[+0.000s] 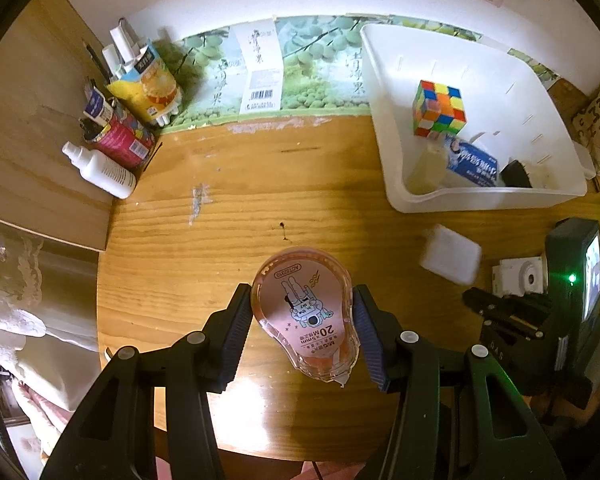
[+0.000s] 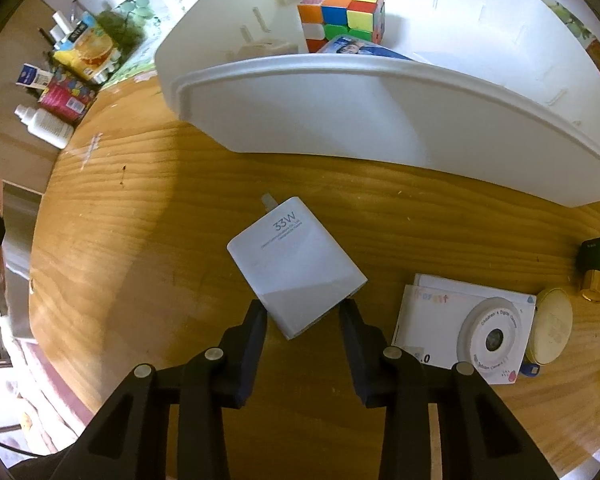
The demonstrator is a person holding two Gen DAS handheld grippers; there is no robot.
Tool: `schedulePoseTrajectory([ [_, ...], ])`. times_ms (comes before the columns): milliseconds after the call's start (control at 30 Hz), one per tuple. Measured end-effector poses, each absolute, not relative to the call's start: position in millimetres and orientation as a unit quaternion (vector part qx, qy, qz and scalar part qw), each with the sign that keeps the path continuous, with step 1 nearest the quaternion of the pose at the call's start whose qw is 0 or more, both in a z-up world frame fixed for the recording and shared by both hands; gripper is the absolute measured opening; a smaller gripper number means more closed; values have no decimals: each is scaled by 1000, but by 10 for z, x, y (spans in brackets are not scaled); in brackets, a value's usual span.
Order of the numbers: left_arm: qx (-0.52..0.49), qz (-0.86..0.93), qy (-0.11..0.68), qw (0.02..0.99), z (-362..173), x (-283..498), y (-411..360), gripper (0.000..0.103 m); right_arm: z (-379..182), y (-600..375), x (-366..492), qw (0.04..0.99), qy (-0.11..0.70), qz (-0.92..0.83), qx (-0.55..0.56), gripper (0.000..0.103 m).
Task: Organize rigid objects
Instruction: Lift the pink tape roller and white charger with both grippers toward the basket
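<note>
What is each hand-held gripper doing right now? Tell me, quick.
Left hand-held gripper: closed on the correction tape.
Right hand-held gripper: closed on the white charger, which rests on the table.

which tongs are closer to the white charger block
Right. The right tongs are closed on the white charger, pads pressing its sides. The left tongs are off to the side, gripping the pink correction tape, with bare table between them and the charger.

**Readable print**

The correction tape (image 1: 306, 312) is showing "20 M × 5mm", "M&G" and "ACT52310". The charger (image 2: 296, 268) is showing "33W". The toy camera (image 2: 466, 328) is showing "Children's Digital Camera", partly blurred.
</note>
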State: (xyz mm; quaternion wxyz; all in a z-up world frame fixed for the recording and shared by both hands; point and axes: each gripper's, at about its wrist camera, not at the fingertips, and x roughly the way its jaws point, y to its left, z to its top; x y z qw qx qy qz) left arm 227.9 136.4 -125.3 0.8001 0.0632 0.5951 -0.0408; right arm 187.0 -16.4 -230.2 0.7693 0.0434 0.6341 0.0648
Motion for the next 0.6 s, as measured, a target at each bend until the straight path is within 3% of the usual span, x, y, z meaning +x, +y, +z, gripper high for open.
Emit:
schedulePoseTrajectory([
  [33, 63, -41, 594, 801, -1234, 2281, 1347, 54, -2298, -179, 1853, 765, 638, 72, 45, 1],
  [567, 46, -31, 576, 816, -1019, 2231, 1296, 54, -2184, -477, 1787, 769, 628, 93, 77, 3],
  [600, 46, -31, 576, 816, -1020, 2228, 1301, 54, -2204, -466, 1810, 766, 630, 91, 86, 8],
])
